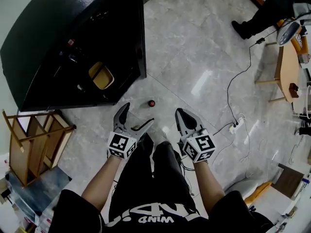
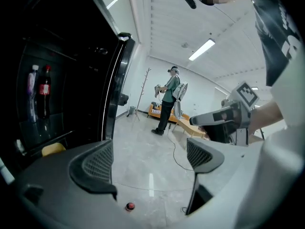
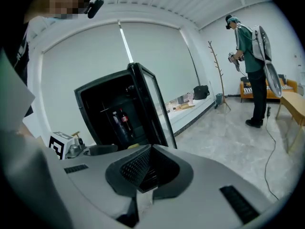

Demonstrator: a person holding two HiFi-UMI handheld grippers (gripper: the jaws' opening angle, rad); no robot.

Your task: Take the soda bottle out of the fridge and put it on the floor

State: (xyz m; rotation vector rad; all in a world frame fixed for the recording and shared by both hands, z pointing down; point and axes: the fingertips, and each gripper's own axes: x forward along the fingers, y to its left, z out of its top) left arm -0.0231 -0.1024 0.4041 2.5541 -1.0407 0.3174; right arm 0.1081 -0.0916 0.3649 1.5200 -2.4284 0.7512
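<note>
Left tongs [image 2: 150, 166] are spread wide open, with only bare floor between the jaws. The right tongs [image 3: 147, 168] have their jaws pressed together on nothing. The person holds both low, just short of the open black fridge [image 1: 73, 33], touching neither it nor each other.

The soda bottle [image 2: 44, 93] stands upright inside the fridge, in the dark cabinet. It is slim and filled with dark, cola-coloured drink, with a red cap and a red label band round its upper body. Close beside it, on the side away from the fridge door [image 2: 119, 89], stands a paler, pinkish bottle [image 2: 32, 93] with a light cap. Whether the two touch cannot be told. Lower in the fridge and nearer its opening sits a yellow container [image 2: 53, 149].

The fridge door is swung open, seen edge-on in the left gripper view. On the floor [image 1: 194, 47] just in front of the fridge, between it and the left tongs, lies a small round red thing [image 1: 151, 103]. A wooden rack [image 1: 34, 144] stands just beside the fridge on the person's left. Well away from the fridge, across the pale floor, a second person [image 2: 167, 99] stands near a low orange bench.
</note>
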